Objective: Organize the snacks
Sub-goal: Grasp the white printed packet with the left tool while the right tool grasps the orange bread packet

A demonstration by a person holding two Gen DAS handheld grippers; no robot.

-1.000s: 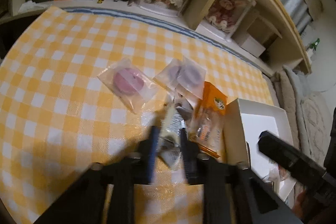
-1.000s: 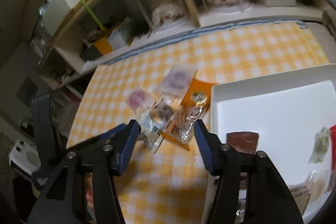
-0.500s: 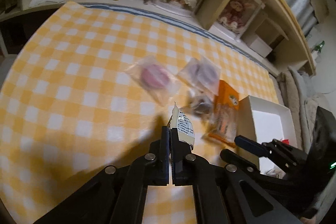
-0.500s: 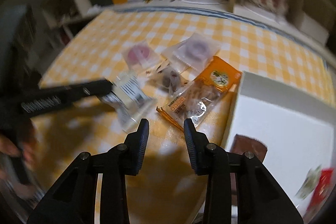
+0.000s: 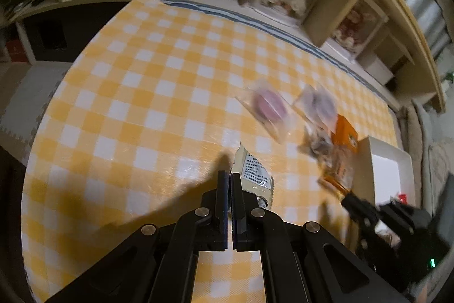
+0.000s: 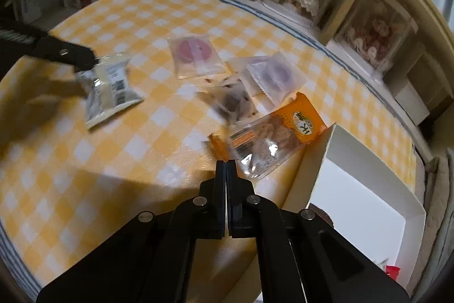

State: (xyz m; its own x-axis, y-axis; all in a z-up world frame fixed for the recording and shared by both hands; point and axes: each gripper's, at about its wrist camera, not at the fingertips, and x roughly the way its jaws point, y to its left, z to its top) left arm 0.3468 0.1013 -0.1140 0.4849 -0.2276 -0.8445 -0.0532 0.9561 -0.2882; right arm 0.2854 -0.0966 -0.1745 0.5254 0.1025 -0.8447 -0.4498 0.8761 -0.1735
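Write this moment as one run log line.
left gripper: shut on white packet | right gripper: shut on orange snack bag corner | white box: beside

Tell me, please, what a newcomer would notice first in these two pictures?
First, the yellow checked tablecloth. Next, the orange snack bag lying in the middle beside the white box, its near end at the shut right tool. At left, the left tool holds a pale packet.

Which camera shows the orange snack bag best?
The right wrist view: the orange snack bag lies whole, just beyond the right gripper, its label and clear window showing. In the left wrist view the bag is small, blurred, at the frame's side by the white box.
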